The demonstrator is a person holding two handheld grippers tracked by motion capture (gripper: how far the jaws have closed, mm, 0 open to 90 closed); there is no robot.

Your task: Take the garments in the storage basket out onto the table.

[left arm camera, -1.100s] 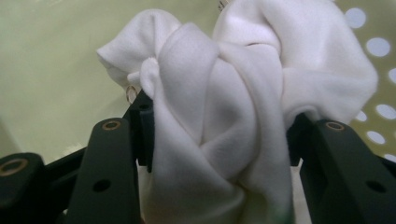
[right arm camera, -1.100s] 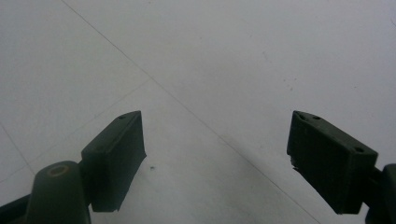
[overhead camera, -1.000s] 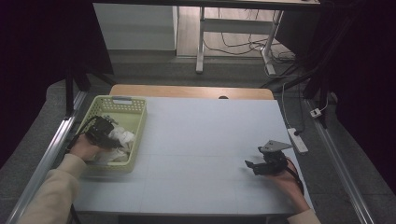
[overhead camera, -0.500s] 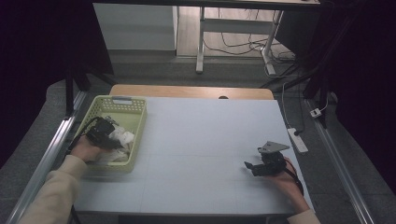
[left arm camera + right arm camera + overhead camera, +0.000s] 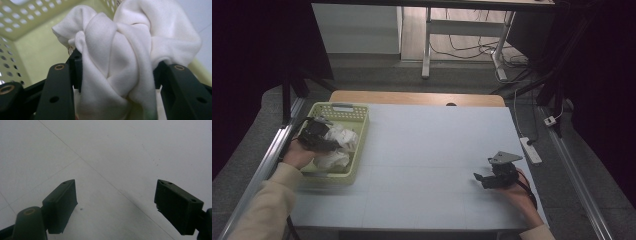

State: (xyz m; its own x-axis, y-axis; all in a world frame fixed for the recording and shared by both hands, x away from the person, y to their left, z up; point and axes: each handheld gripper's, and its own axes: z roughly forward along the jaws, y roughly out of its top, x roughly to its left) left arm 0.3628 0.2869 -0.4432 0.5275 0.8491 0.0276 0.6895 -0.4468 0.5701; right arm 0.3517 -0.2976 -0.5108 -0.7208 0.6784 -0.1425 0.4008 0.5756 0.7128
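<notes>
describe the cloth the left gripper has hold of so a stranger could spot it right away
Start at the pale green perforated basket at the table's left edge. Inside lies bunched white fabric; the white cloth meant is the twisted, knotted bundle pinched by the left gripper, unlike the loose fabric lying below it.

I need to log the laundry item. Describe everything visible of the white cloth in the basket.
The white cloth is soft, fleecy-looking fabric, bunched into thick folds and twists. It sits in the pale green perforated basket at the table's left. The left gripper is shut on it, the bundle squeezed between both jaws. In the high view, more crumpled white fabric lies lower in the basket; whether it is one piece cannot be told.
</notes>
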